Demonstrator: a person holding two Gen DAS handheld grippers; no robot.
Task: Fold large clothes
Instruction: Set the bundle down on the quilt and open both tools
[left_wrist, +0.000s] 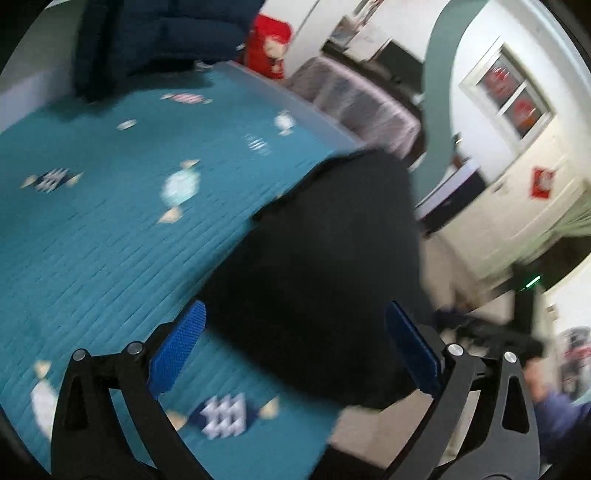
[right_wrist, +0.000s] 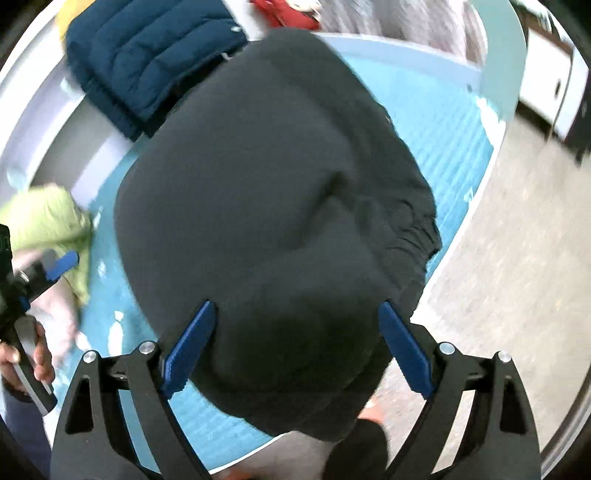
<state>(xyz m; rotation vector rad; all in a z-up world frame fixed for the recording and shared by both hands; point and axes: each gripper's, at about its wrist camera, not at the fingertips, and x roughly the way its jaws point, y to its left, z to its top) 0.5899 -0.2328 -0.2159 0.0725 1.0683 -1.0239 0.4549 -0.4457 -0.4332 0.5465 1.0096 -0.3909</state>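
A large black garment (right_wrist: 273, 206) lies in a rounded, folded heap on the teal quilted bed cover (right_wrist: 443, 147), with its gathered elastic band at the right side, near the bed's edge. It also shows in the left wrist view (left_wrist: 325, 258), hanging partly over the bed's edge. My right gripper (right_wrist: 297, 343) is open, just above the garment's near end, and holds nothing. My left gripper (left_wrist: 295, 350) is open and empty, over the cover beside the garment. It also shows at the left edge of the right wrist view (right_wrist: 62, 264).
A navy padded jacket (right_wrist: 147, 55) lies at the back of the bed, also in the left wrist view (left_wrist: 147, 33). A yellow-green garment (right_wrist: 51, 221) lies at the left. A red item (left_wrist: 267, 44) sits beyond the bed. Bare floor (right_wrist: 517, 258) is on the right.
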